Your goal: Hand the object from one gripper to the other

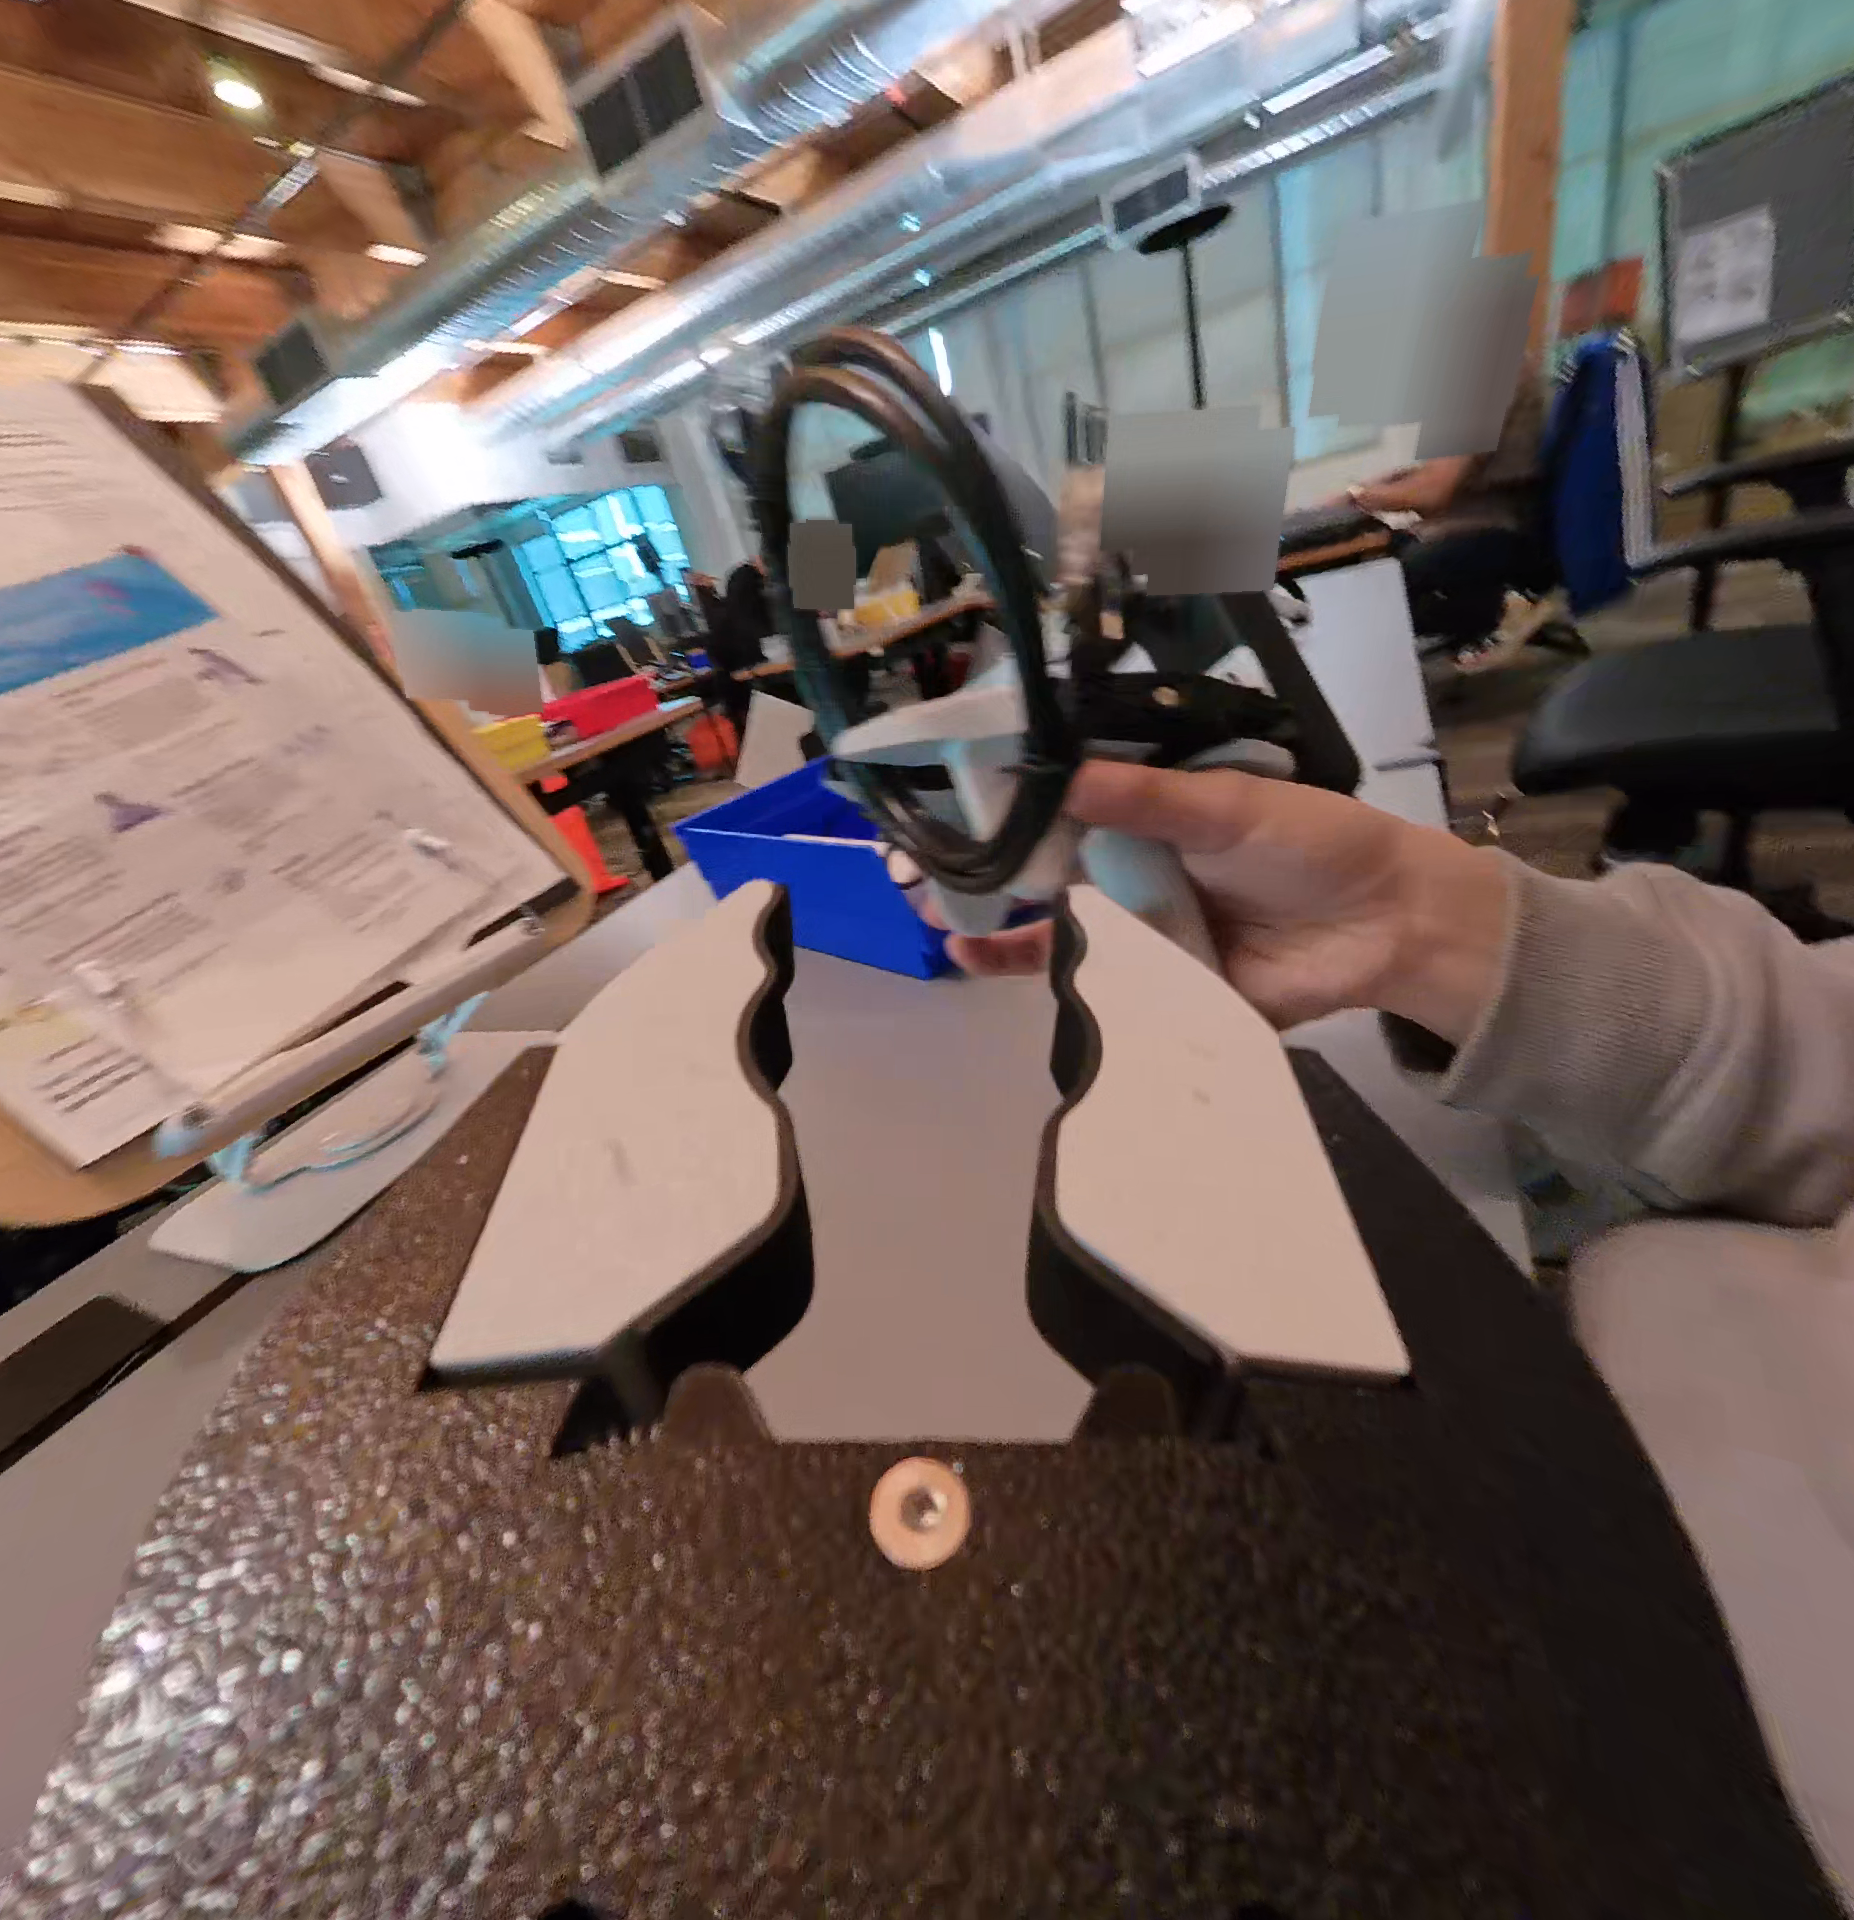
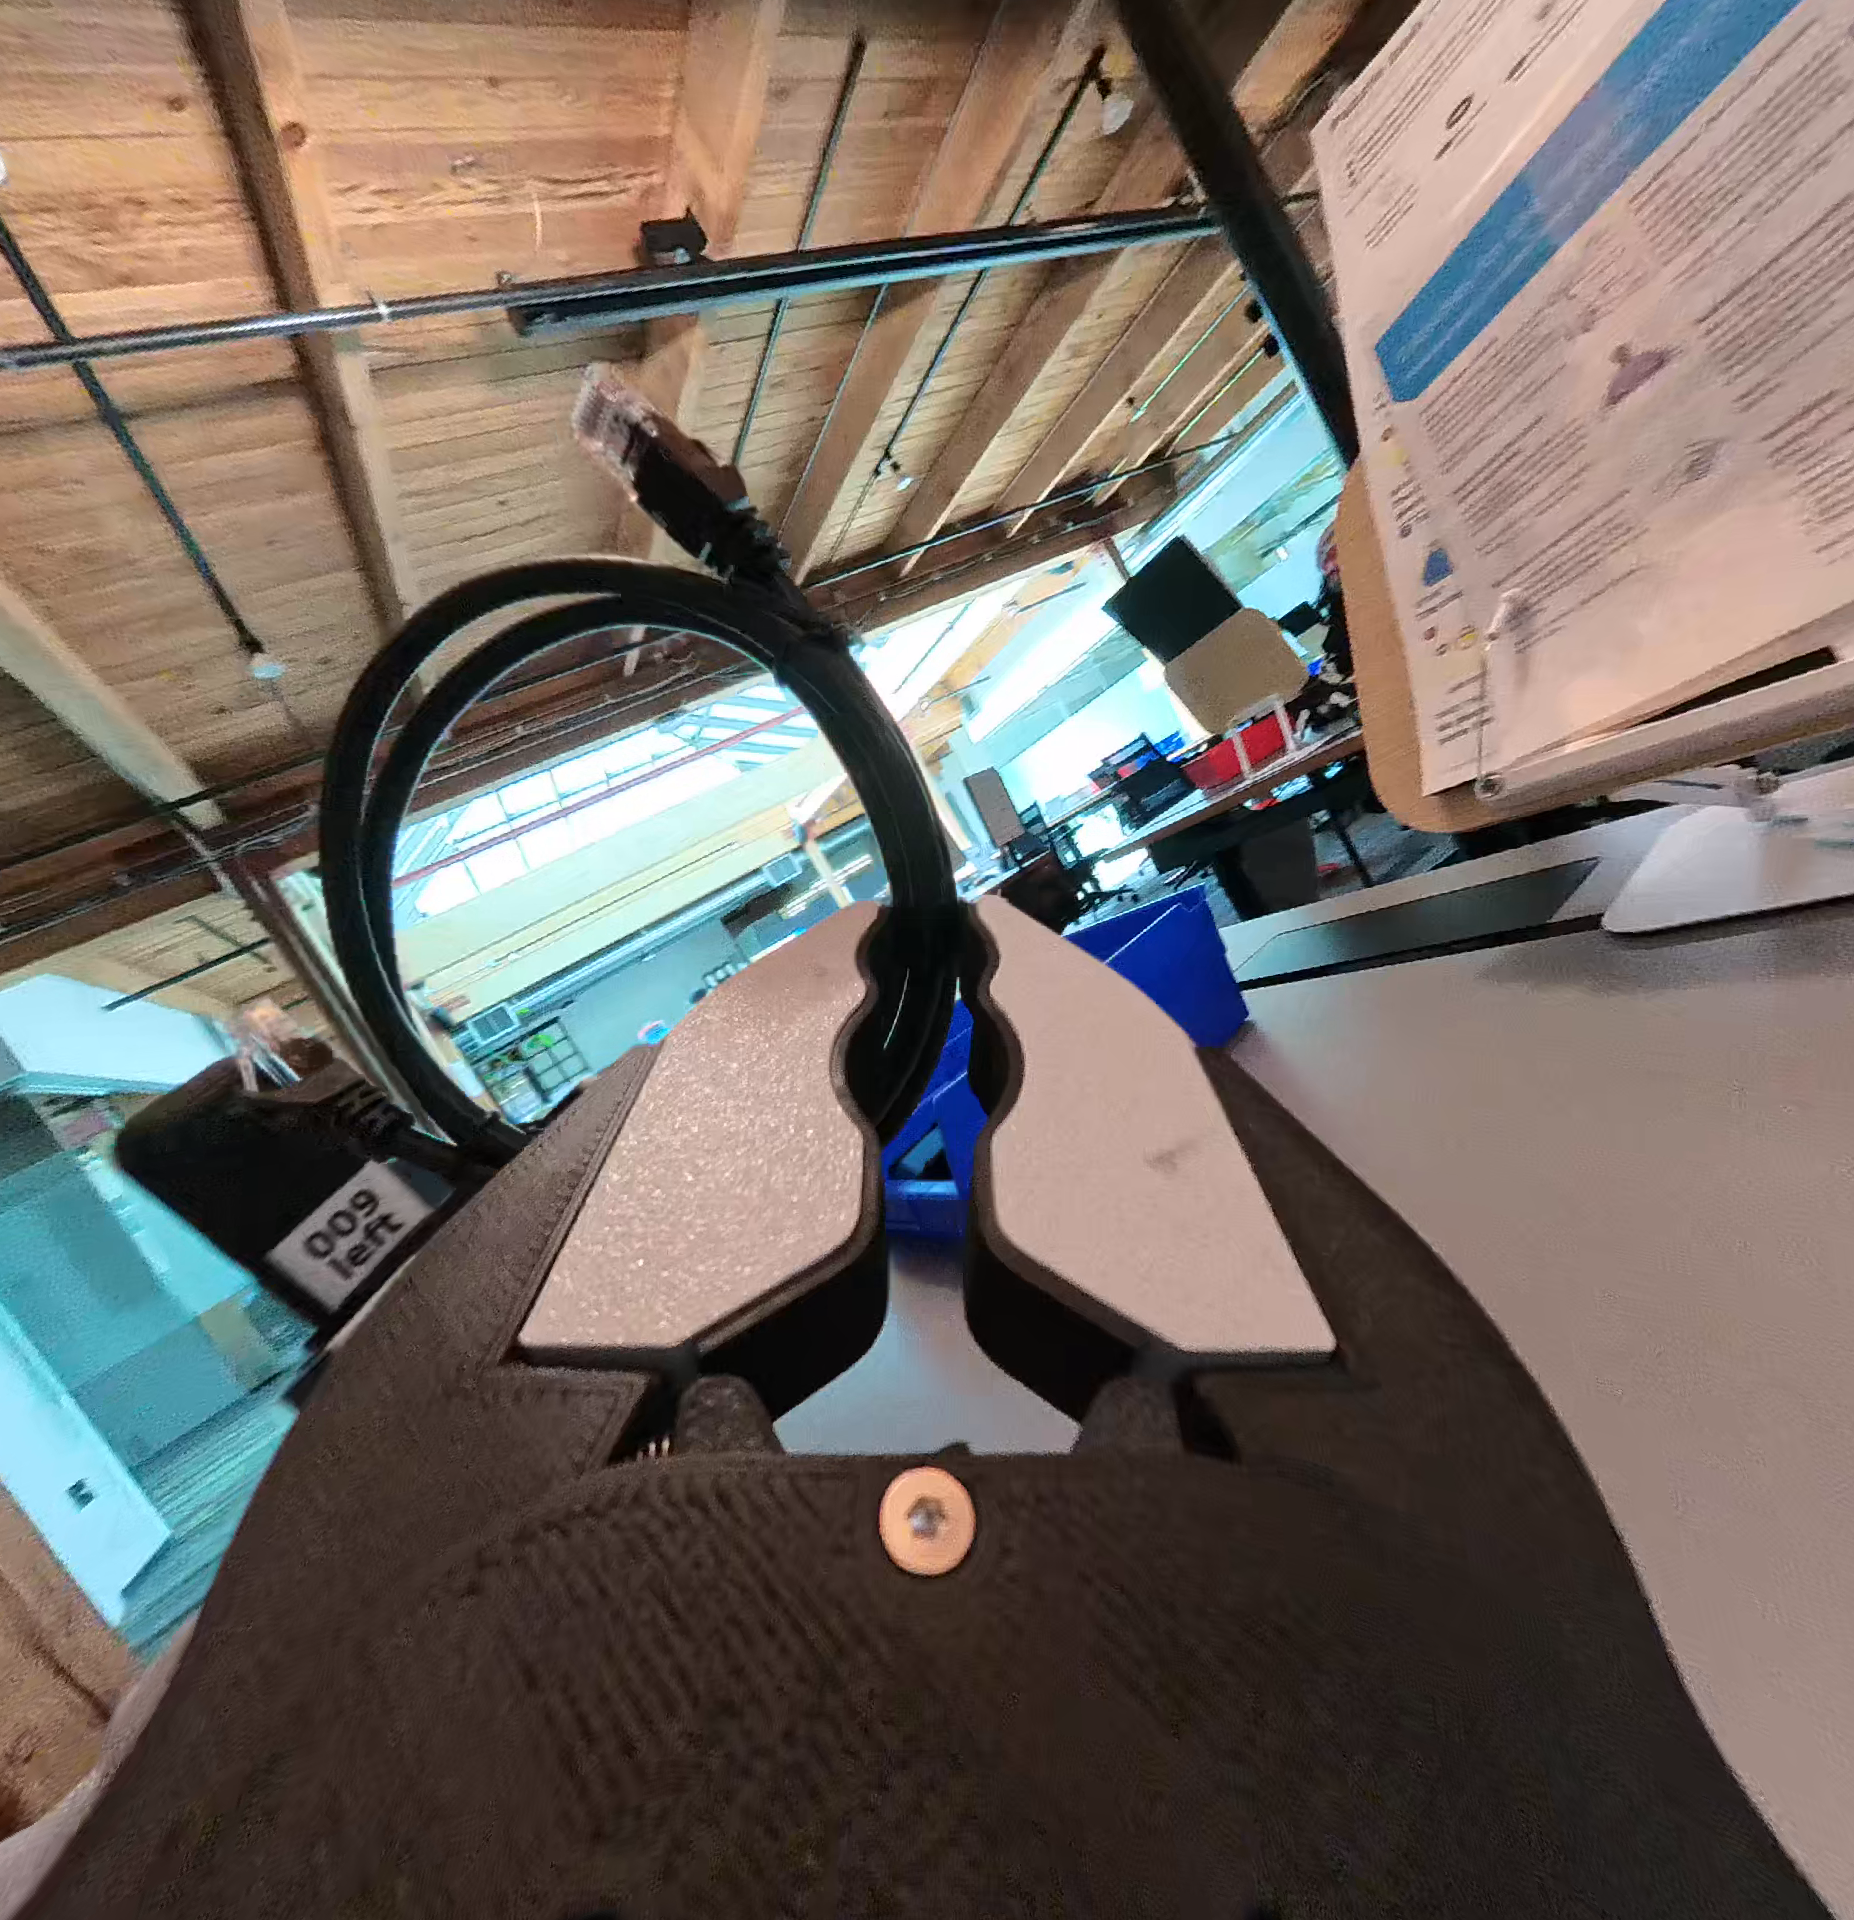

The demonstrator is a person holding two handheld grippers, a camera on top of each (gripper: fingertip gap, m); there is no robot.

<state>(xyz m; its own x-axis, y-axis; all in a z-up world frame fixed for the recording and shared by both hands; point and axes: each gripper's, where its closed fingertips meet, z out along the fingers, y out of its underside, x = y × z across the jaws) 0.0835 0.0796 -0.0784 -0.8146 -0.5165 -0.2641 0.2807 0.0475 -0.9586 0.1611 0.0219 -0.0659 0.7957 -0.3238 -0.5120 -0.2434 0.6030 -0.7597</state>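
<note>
Table (image 2: 1577, 1195) right clear – blue bin (image 2: 1162, 977) ahead, document stand (image 2: 1629, 416) (right) blocking.

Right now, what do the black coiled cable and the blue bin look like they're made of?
Coiled cable: looks like a flexible rubbery or plastic jacket, slightly glossy, with a clear hard-plastic plug at its tip. The right gripper is shut on it. Blue bin: probably rigid moulded plastic, judging by its smooth, uniformly coloured walls.

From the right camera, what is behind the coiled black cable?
Through the cable loop, held in the shut right tool, show wooden ceiling beams and bright windows. A blue bin sits lower, partly hidden by the tool's fingers; its contents cannot be seen.
</note>
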